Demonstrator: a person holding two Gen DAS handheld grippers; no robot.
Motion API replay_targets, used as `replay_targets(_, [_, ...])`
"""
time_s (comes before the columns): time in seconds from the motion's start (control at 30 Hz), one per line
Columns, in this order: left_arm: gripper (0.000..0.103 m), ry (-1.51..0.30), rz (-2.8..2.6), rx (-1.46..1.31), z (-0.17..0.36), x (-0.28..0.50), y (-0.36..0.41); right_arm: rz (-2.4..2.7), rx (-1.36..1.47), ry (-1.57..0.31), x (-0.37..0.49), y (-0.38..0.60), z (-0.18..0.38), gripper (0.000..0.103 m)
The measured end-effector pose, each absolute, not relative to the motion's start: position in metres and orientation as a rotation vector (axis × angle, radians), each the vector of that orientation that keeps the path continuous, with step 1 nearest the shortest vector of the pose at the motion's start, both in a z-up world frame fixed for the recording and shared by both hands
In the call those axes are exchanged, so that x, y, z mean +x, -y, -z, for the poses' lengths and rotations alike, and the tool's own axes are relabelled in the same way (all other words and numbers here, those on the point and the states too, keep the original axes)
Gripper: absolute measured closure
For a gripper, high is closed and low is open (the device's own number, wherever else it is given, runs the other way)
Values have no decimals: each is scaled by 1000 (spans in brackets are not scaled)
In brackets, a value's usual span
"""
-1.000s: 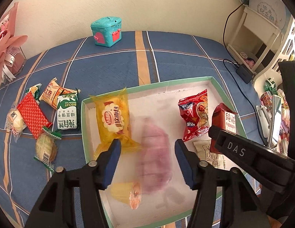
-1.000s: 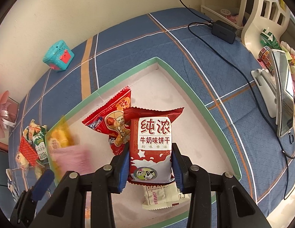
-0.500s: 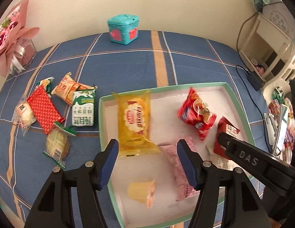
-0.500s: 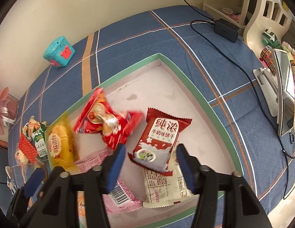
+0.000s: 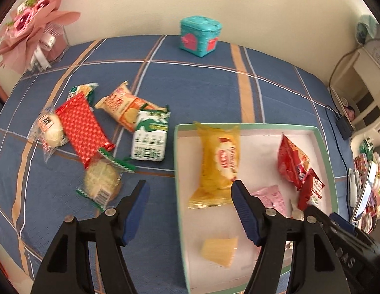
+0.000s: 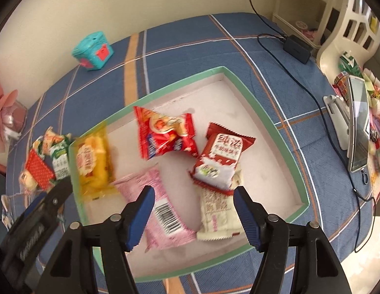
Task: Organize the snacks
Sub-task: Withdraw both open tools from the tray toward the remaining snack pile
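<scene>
Six snacks lie in the tray (image 6: 258, 112): a yellow pack (image 6: 93, 161), a red pack (image 6: 166, 134), a red-and-white pack (image 6: 220, 159), a pink pack (image 6: 155, 201), a white pack (image 6: 218, 210) and, seen only by the left camera, a small yellow jelly cup (image 5: 220, 250). Six more lie loose on the blue plaid cloth (image 5: 202, 88) left of the tray — a green-and-white biscuit pack (image 5: 149, 138), an orange pack (image 5: 121, 106), a red dotted pack (image 5: 83, 127), a round cake in a green-edged wrapper (image 5: 101, 183), a clear-wrapped bun (image 5: 50, 132) and a green pack (image 5: 83, 90) half hidden under the dotted one.

In the right view the yellow pack runs near to far along the tray's left wall. The pink pack slants from far left to near right, barcode end near. The red-and-white pack tilts with its top far and right, its near end overlapping the white pack, which runs near to far. The red pack lies crosswise.

The right gripper (image 6: 193, 216) hangs over the tray's near part, jaws about half wide and opening, nothing pinched — the pink pack's near end and the white pack lie below the gap. The left gripper (image 5: 190, 214) straddles the tray's left wall, jaws likewise half wide and opening, empty; the yellow pack's near end sits just beyond the right jaw.

A teal box (image 5: 199, 35) stands far back by the wall.
</scene>
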State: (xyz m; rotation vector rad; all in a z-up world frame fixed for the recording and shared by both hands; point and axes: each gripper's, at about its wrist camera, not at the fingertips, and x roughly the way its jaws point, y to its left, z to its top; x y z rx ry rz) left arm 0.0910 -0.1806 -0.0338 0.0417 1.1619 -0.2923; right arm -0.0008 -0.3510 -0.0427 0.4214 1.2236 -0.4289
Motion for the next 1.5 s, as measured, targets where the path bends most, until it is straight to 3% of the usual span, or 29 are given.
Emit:
replay_targets(0.8, [33,-1151,242,9,18,101,135,391,380,-1215,-10,311,28,33])
replay_targets(0.83, [30,-1150,241,9,18,101,134,391,380,-1216,-10,311,29,32])
replay_targets(0.9, [22,-1147,239,7,17,101,133,390,375,-1211,-8,310,30,12])
replay_targets(0.97, [21,-1139,236,7,17,102,132,383,373,-1195,-8,309,30,0])
replay_targets(1.07, [8,-1112,214,44,16,101,132,381,371,-1187,-7,308,31,0])
replay_targets(1.27, [1,-1069,183,72,14,101,129,386,350,-1189,-5,305,34,0])
replay_targets(1.5, [1,-1070,183,68,15,104,122,383,328,-1182,0,297,34,0])
